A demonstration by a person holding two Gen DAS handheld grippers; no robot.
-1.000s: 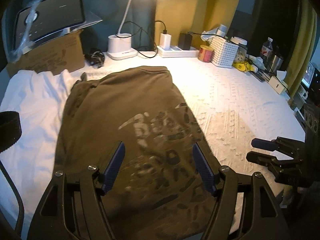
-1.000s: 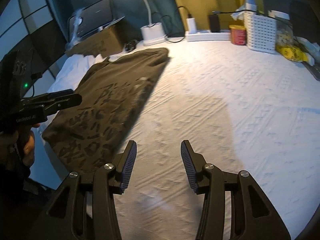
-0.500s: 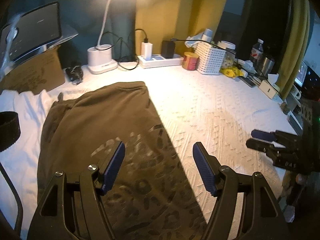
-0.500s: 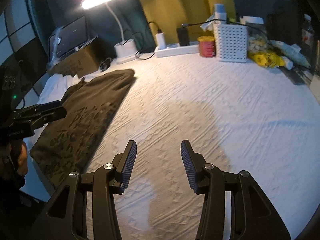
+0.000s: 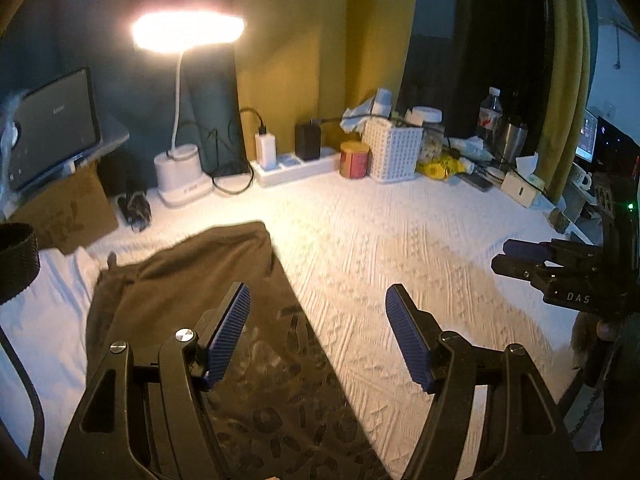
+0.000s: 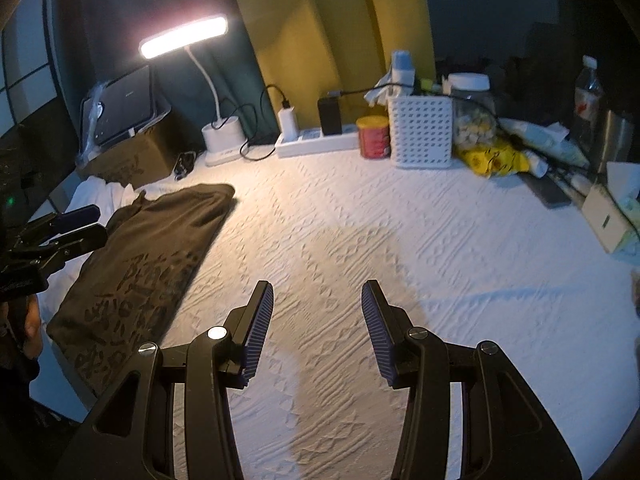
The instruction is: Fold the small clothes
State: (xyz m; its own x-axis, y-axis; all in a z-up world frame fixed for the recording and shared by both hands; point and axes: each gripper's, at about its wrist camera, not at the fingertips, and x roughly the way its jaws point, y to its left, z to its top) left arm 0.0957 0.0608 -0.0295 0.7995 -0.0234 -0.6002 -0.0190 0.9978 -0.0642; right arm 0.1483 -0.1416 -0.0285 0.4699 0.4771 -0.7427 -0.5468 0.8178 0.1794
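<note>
Left wrist view, left gripper (image 5: pixel 318 334) jaws wide over folded olive printed shirt (image 5: pixel 208 280), right gripper (image 6: pixel 318 330) jaws empty above embossed white cloth (image 6: pixel 400 240)

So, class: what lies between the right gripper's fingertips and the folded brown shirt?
Only bare white textured cloth, as the right wrist view shows: the right gripper, jaws open and empty, sits beside the brown shirt.

- so under me is a bed (image 6: pixel 400 240) with a white textured cover
- dark olive shirt (image 6: pixel 148 256) lying flat on my left side, half over a white cloth (image 5: pixel 44 320)
- far edge: lamp base (image 6: pixel 224 138), power strip (image 6: pixel 316 145), red can (image 6: pixel 374 137), white basket (image 6: pixel 422 132), cardboard box (image 5: pixel 64 210)
</note>
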